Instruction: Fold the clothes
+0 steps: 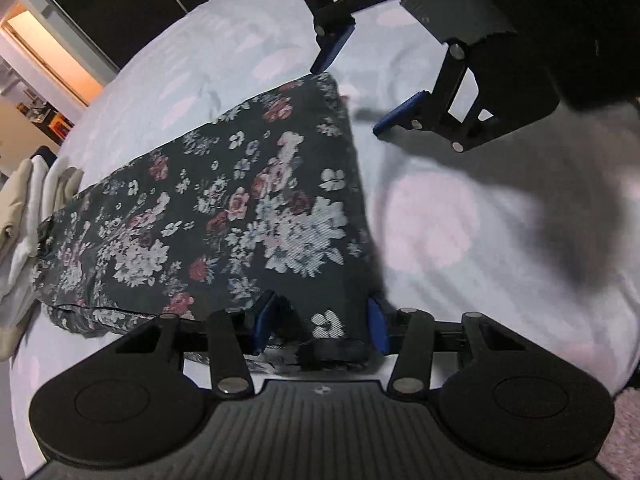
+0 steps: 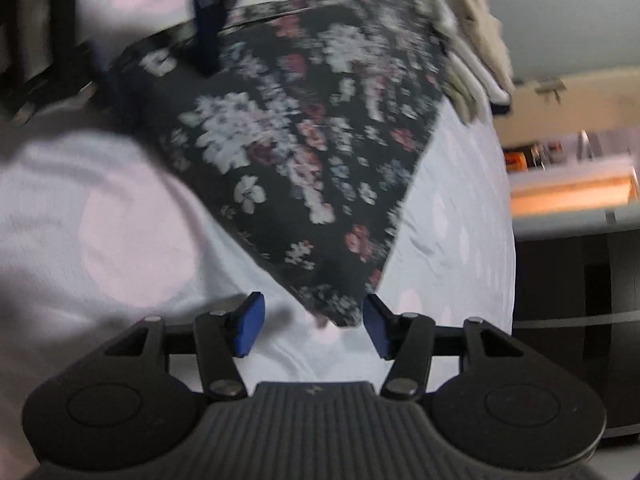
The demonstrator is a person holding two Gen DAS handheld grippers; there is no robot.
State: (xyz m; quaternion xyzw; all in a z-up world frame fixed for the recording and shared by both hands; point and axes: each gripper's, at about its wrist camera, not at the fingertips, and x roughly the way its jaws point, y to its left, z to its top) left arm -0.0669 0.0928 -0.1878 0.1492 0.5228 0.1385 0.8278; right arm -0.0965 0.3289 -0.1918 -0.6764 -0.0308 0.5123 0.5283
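Left wrist view
Cloth: a dark floral cloth [image 1: 224, 216] lies folded in a long band across your pale sheet [image 1: 460, 240], running from the near edge up to a far corner.
Left gripper: your left gripper [image 1: 320, 320] sits at the near end of the cloth. The fabric fills the gap between its blue pads [image 1: 264, 320], which look to be touching it on both sides; from here you cannot tell whether they are pressing it.
Right gripper: your right gripper [image 1: 352, 92] hangs over the sheet just past the cloth's far corner, jaws spread, nothing between them.
Pile: cream and white clothes [image 1: 28, 216] are stacked at the left, touching the cloth's far end.
Only here: your right gripper's shadow on the sheet.

Right wrist view
Sharpness: this frame is motion-blurred.
Cloth: from this side the cloth narrows to a point near your right gripper [image 2: 312, 322].
Right gripper: its jaws are parted. The cloth's tip reaches into the gap and sits close by the right-hand pad [image 2: 378, 326], well clear of the other.
Left gripper: only one blue finger [image 2: 206, 28] shows, at the cloth's far edge.
Only here: a dark cabinet [image 2: 576, 320] beside the bed, and the pile [image 2: 476, 40] behind the cloth.
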